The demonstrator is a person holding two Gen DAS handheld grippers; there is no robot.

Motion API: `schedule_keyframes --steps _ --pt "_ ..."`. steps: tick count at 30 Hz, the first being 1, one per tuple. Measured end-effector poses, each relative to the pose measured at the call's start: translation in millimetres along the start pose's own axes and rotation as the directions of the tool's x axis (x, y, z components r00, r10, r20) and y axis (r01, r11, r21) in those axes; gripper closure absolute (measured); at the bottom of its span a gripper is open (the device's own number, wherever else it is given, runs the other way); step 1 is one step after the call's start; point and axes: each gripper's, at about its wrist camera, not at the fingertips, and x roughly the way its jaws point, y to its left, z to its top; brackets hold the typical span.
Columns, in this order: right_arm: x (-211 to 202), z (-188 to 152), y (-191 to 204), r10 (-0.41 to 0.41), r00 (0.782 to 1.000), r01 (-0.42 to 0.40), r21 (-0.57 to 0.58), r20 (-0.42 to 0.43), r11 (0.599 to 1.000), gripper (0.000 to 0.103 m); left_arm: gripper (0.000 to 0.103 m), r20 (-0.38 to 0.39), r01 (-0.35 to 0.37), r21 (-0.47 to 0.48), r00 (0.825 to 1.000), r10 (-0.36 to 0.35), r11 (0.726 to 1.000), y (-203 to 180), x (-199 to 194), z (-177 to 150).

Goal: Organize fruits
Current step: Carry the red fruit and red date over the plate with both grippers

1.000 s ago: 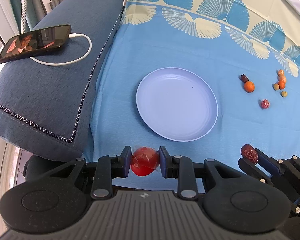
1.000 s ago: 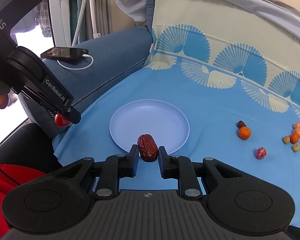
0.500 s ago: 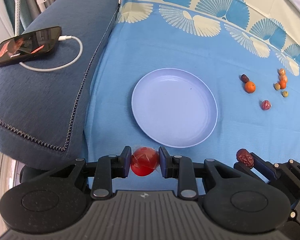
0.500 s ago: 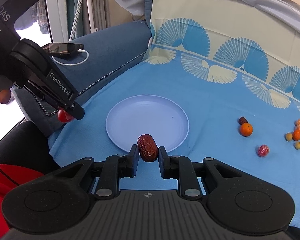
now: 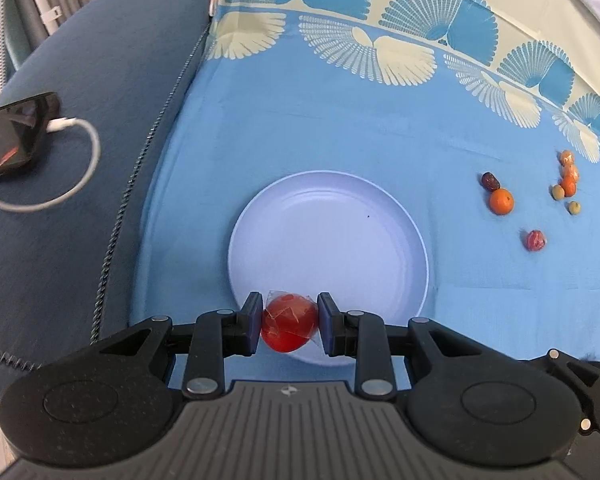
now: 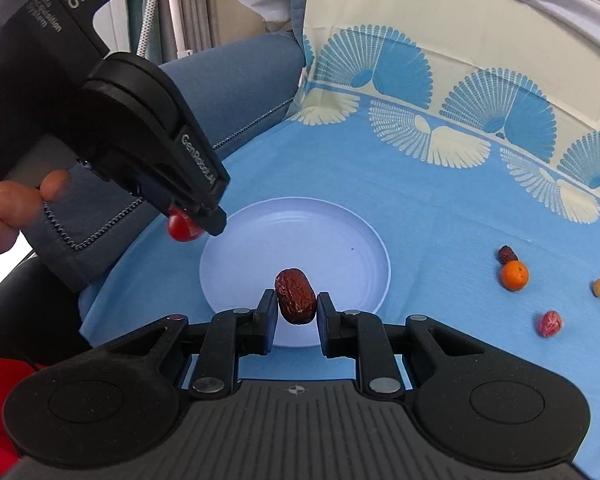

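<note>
The left gripper [image 5: 289,323], its black two-finger tongs closed on a round red fruit in clear plastic wrap [image 5: 288,322], is poised over the near rim of the shallow pale lavender round plate [image 5: 328,236] on the blue fan-patterned cloth [image 5: 300,120]. The right gripper [image 6: 296,304] pinches an upright wrinkled dark-brown date [image 6: 295,296] at the plate's near edge. Well to the right of the plate lie a small orange citrus fruit [image 5: 501,201], touching a dark date [image 5: 489,181], and a wrapped reddish fruit [image 5: 535,239].
</note>
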Motion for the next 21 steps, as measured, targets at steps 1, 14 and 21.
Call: schedule_keyframes --steps 1,14,21 --pt "5 2 -2 0.001 1.000 -0.001 0.004 -0.005 1.000 0.081 0.071 -0.007 0.001 0.001 1.000 -0.001 1.000 0 5 3" --pt "60 11 -22 -0.001 0.997 0.004 0.028 -0.077 1.000 0.081 0.070 -0.051 -0.009 0.036 0.999 0.011 0.999 -10 63 31" --pt "81 9 -28 -0.010 0.994 0.013 0.022 -0.112 1.000 0.081 0.070 -0.068 -0.037 0.060 0.997 0.041 0.998 -11 88 36"
